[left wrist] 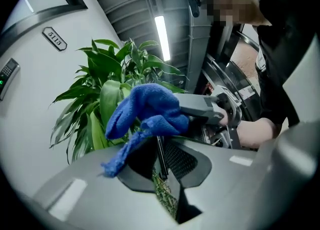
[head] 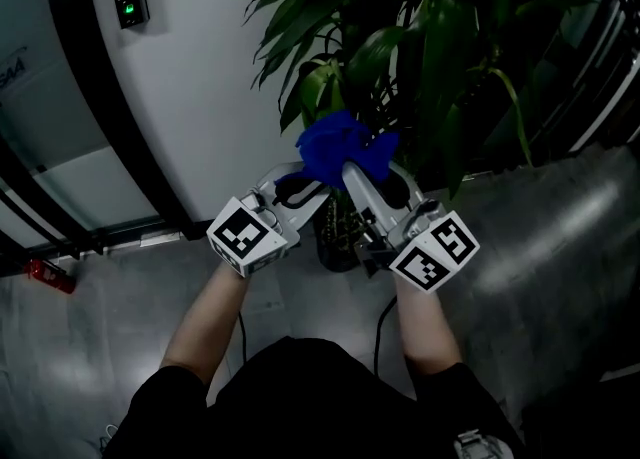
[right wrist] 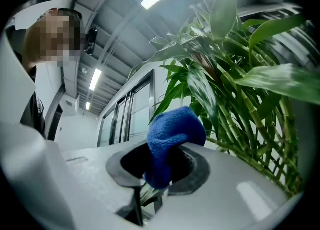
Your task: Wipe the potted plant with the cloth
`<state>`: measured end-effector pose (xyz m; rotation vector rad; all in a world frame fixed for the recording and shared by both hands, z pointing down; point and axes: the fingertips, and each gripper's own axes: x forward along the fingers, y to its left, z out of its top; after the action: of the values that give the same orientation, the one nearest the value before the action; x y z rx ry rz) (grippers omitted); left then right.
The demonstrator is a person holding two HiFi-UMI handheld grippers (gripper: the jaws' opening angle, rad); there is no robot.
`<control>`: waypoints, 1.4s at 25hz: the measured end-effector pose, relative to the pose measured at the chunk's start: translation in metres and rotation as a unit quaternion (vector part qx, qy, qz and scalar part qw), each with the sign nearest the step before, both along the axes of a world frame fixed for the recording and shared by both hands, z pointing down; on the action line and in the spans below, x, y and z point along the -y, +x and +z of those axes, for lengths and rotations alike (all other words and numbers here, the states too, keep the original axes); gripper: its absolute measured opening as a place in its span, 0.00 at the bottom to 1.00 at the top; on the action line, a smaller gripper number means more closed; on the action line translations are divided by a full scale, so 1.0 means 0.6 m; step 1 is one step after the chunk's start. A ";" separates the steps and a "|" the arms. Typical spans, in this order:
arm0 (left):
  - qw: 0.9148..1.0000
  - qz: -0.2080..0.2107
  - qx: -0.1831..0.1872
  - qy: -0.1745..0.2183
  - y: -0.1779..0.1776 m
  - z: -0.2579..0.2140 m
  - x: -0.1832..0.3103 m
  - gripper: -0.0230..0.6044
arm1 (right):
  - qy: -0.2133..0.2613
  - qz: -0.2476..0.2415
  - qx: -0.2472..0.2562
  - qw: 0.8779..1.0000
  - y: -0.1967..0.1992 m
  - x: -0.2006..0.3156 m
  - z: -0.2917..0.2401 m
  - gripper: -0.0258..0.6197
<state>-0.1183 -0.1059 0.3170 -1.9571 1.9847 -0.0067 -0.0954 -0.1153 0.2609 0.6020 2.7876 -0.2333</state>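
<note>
Gripping the blue cloth (right wrist: 172, 134) bunched between its jaws, the right gripper (right wrist: 159, 171) holds it against the lower leaves of the potted plant (right wrist: 240, 98). The left gripper (left wrist: 161, 160), just beside it before the plant, has its jaws drawn together, a loose cloth corner draped over one.

Grey floor (head: 560, 247), plant pot (head: 338, 249) seemingly standing on it
</note>
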 end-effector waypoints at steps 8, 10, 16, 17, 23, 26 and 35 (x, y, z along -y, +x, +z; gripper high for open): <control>1.000 -0.019 -0.016 -0.002 -0.004 0.019 -0.013 0.12 | -0.022 -0.016 -0.017 0.999 0.018 -0.008 0.036 0.17; 0.999 -0.021 -0.028 0.002 -0.005 0.022 -0.017 0.12 | -0.035 -0.021 -0.020 0.999 0.023 -0.010 0.044 0.17; 0.998 -0.036 -0.047 -0.014 -0.007 0.043 -0.026 0.12 | -0.060 -0.032 -0.036 0.997 0.026 -0.018 0.071 0.17; 0.998 -0.037 -0.050 -0.016 -0.007 0.049 -0.027 0.12 | -0.060 -0.032 -0.040 0.997 0.027 -0.019 0.077 0.17; 0.994 -0.052 -0.092 -0.026 -0.007 0.081 -0.050 0.12 | -0.069 -0.049 -0.058 0.995 0.032 -0.033 0.115 0.17; 0.993 -0.058 -0.101 -0.027 0.000 0.101 -0.049 0.12 | -0.072 -0.055 -0.071 0.993 0.044 -0.028 0.133 0.17; 0.982 -0.114 -0.140 -0.057 0.023 0.175 -0.071 0.12 | -0.109 -0.102 -0.111 0.983 0.061 -0.036 0.197 0.17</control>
<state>-0.1044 -0.0633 0.4222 -1.8709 2.4332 0.1054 -0.0588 -0.0937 0.3792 0.8536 2.8520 -0.6772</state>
